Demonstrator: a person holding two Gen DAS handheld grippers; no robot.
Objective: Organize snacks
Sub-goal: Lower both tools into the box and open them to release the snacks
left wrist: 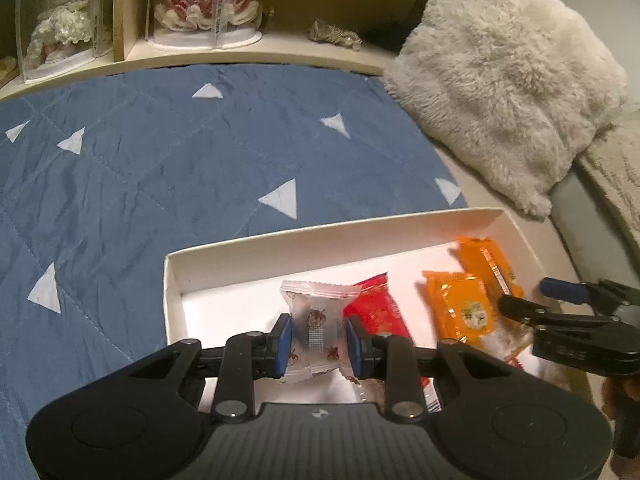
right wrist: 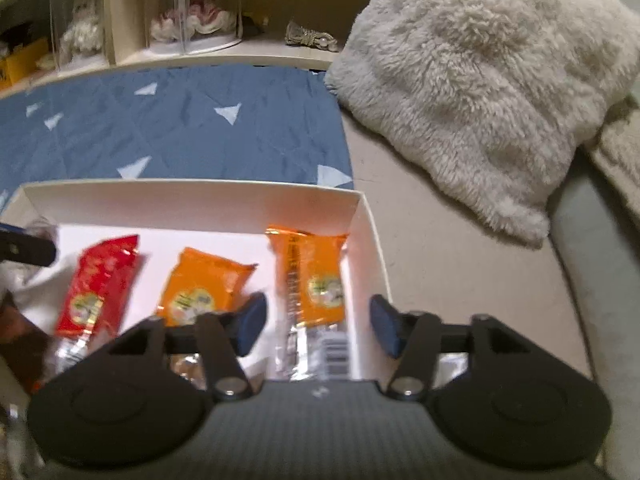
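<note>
The left gripper (left wrist: 316,340) is clenched on a clear-wrapped snack (left wrist: 314,320), its blue pads pressing the wrapper's two long sides, so the packet's long axis runs straight ahead along the fingers, away from the camera; it hangs low over the near-left part of the white box (left wrist: 176,280), with the box's bare floor beyond and to the left of it. The right gripper (right wrist: 316,326) stands released – its pads are well apart and touch nothing; between them, and reaching ahead toward the far right corner of the box, lies an orange packet (right wrist: 316,276), its long axis also in line with the fingers. A second orange packet (right wrist: 200,288) lies just left of that, and a red packet (right wrist: 96,284) further left, all lengthwise front to back. The next move, I judge, turns on the clear snack – the left hand alone has it, and the free floor lies just left of the red packet; setting it down parallel to the others would keep the row.
</note>
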